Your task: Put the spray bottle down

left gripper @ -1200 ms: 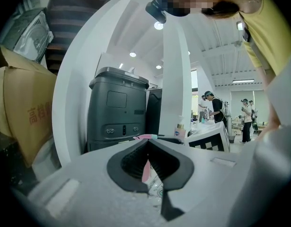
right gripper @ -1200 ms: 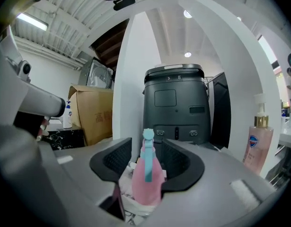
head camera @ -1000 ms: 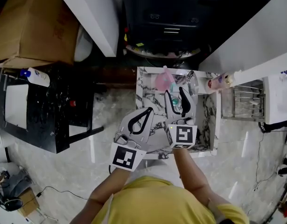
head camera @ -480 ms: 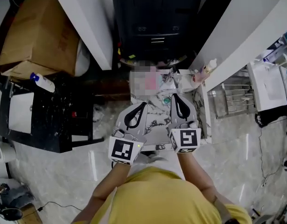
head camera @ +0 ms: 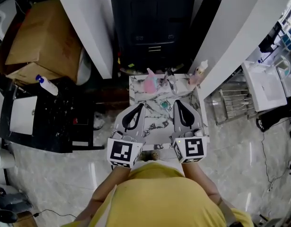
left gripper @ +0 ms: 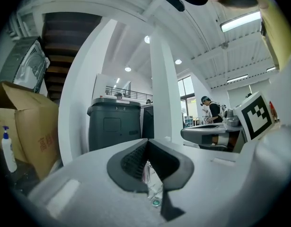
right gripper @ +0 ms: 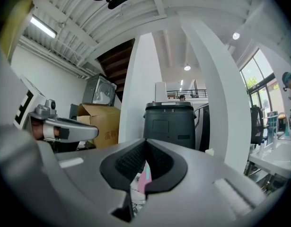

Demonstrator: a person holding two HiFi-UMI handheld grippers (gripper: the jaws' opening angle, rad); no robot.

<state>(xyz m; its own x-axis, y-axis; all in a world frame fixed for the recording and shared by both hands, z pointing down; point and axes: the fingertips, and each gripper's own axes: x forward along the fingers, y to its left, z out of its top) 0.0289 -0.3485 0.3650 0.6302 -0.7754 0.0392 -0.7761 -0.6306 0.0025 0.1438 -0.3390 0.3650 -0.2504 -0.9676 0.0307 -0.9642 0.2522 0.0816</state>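
**Pink spray bottle down on the table; both grippers empty**

Pink translucent plastic spray bottle (head camera: pixel 151 82) stands upright at the far edge of the small white marble-patterned table with dark veins (head camera: pixel 150 97). Nothing touches it. It is well apart from both grippers.

Left gripper (head camera: pixel 139 106): jaws pressed together, tips meeting, nothing pinched. It is held level over the near half of the table. In the left gripper view (left gripper: pixel 147 143) only a slit of the table surface shows below the closed tips.

Right gripper (head camera: pixel 177 103): jaws have just been closing and now meet with nothing between them. It is held level, parallel to the left one. In the right gripper view (right gripper: pixel 145 143) a strip of the pink bottle (right gripper: pixel 144 181) shows through the slit, far beyond the tips.

Other items noted:
- 1 small teal round object (head camera: pixel 164 104) lies on the table between the 2 grippers.
- 1 small white-capped bottle (head camera: pixel 200 69) stands at the far right corner.
- 1 brown cardboard box (head camera: pixel 41 37) sits far left.
- 1 tall dark grey bin (head camera: pixel 152 22) stands beyond the table.
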